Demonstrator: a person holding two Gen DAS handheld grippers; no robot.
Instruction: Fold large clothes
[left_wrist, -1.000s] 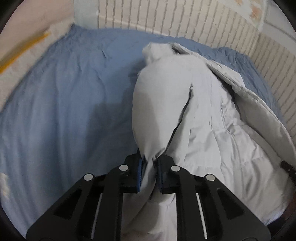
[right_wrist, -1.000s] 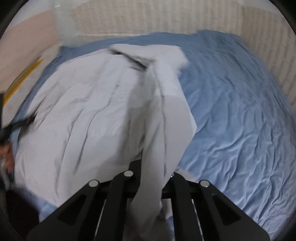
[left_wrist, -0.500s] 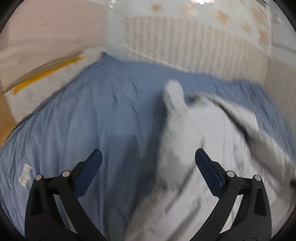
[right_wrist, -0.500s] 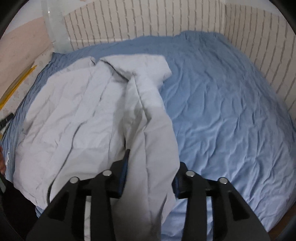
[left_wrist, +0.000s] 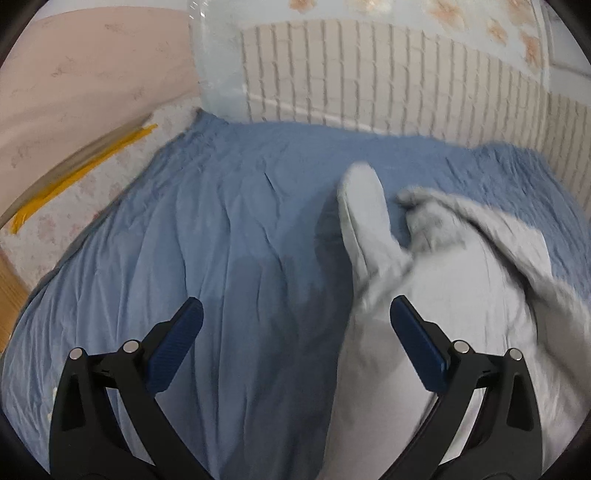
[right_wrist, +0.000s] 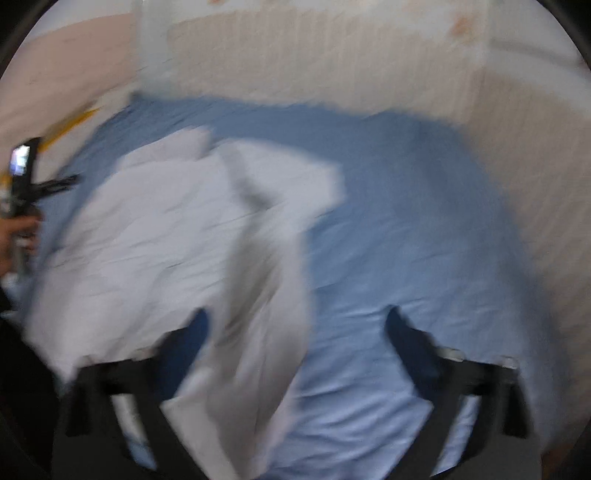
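Your work surface is a bed covered by a wrinkled blue sheet (left_wrist: 236, 280), which fills most of both wrist views and runs to a pale brick-patterned wall (left_wrist: 388, 74) on the far side. On the far left, a peach-coloured panel (left_wrist: 85, 74) stands behind the bed, with a yellow strip (left_wrist: 81, 173) lying along the floral edge just beside the sheet.

The light grey garment (left_wrist: 454, 295) lies on the sheet. In your left wrist view it takes up the right half of the bed, with one sleeve (left_wrist: 364, 218) stretched toward the far wall and a rumpled fold of cloth just right of it. In your right wrist view the same garment (right_wrist: 159, 236) spreads over the left half of the bed, and a long band of it runs down toward the near edge; that view is blurred, so finer folds cannot be told.

Your left gripper (left_wrist: 295, 325) is spread wide above the sheet, blue pads apart, nothing between them; its right finger (left_wrist: 417, 343) hangs over the garment's edge without pinching it. Your right gripper (right_wrist: 295, 332) has its jaws opening; the band of cloth passes just beside its left finger, and the pads do not press on it.

At the far left of the right wrist view, your left hand (right_wrist: 14, 236) grips the other tool's handle.
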